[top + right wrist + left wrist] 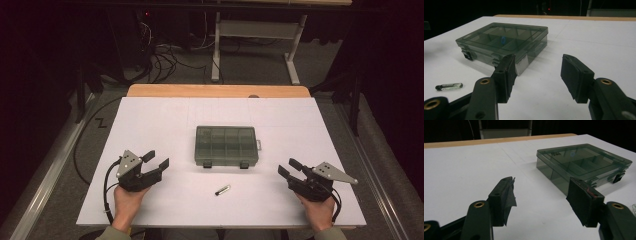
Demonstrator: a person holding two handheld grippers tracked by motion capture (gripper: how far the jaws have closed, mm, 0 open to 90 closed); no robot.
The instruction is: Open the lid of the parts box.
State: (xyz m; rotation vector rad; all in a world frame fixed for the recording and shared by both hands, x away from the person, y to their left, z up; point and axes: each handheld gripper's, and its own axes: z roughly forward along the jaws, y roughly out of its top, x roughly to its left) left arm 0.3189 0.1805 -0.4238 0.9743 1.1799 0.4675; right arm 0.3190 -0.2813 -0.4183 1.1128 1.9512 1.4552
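A closed, smoky-green clear plastic compartment box (226, 145) lies in the middle of the white table top (150, 120), its two dark latches facing me. The box (581, 166) sits ahead and to the right in the left gripper view, and the box (504, 41) lies ahead and to the left in the right gripper view. A small clear tube with a black cap (223, 190) lies in front of the box; the tube (449, 86) rests left of the right jaws. My left gripper (156, 160) rests at the table's left, open and empty. My right gripper (289, 167) rests at the right, open and empty.
The white board lies on a wooden table whose far edge (220, 90) shows behind it. Beyond stand a white desk frame (255, 30) and loose cables (165, 60) on the floor. A black cable (107, 192) trails from the left gripper.
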